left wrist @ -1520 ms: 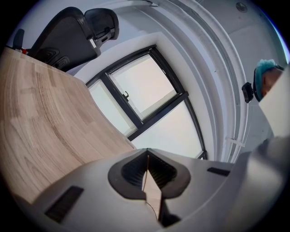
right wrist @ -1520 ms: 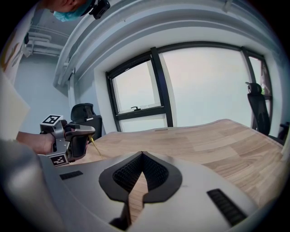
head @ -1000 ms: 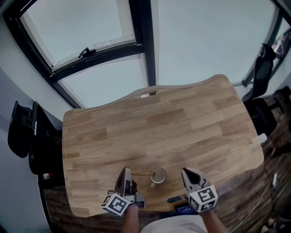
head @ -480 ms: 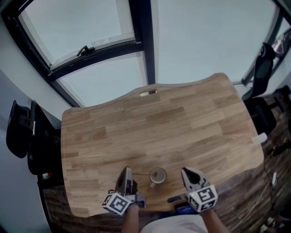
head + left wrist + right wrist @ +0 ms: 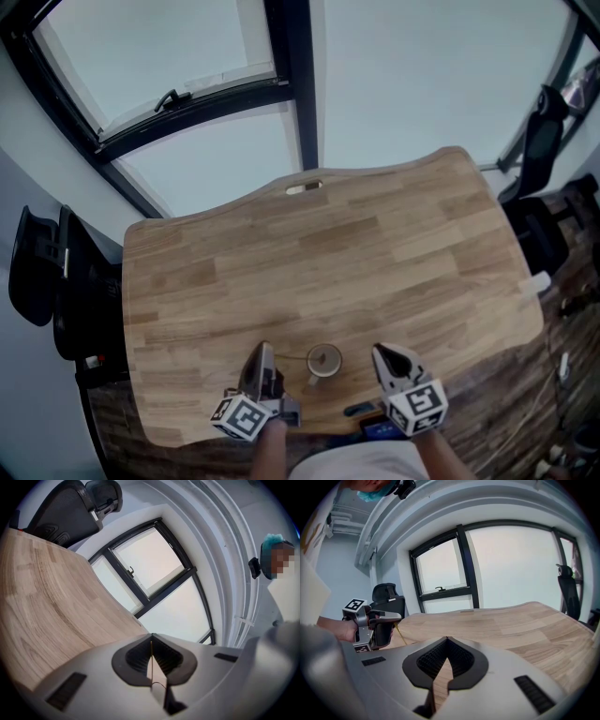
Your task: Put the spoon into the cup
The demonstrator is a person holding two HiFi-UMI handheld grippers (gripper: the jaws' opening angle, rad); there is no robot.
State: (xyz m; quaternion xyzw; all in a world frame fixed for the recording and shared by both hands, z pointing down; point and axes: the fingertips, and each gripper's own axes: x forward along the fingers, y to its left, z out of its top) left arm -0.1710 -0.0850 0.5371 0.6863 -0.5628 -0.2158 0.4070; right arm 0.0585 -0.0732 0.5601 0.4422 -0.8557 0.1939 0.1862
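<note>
**A:** How do the left gripper's [image 5: 151, 644] jaws stand?

**B:** Pressed together on the spoon [image 5: 400, 633]. Its thin golden handle runs up the seam between them and juts out past their tips, sideways toward the cup [image 5: 324, 360].

**A:** And where is the cup?

**B:** It stands on the table [image 5: 328, 253] just beside those tips, between the two grippers. The spoon's far end reaches the rim, but I cannot tell how deep it sits.

**A:** What about the right gripper [image 5: 447, 641]?

**B:** Its jaws meet at the tips with nothing in them, and only bare wood shows through the slit lower down. It hangs near the cup's other side.

**A:** Is there room to move?

**B:** The table's near edge lies close behind both grippers. Ahead of the jaws, bare wood runs to the far edge, below the window [image 5: 225, 141]. A dark chair [image 5: 37, 272] stands off the left side.
</note>
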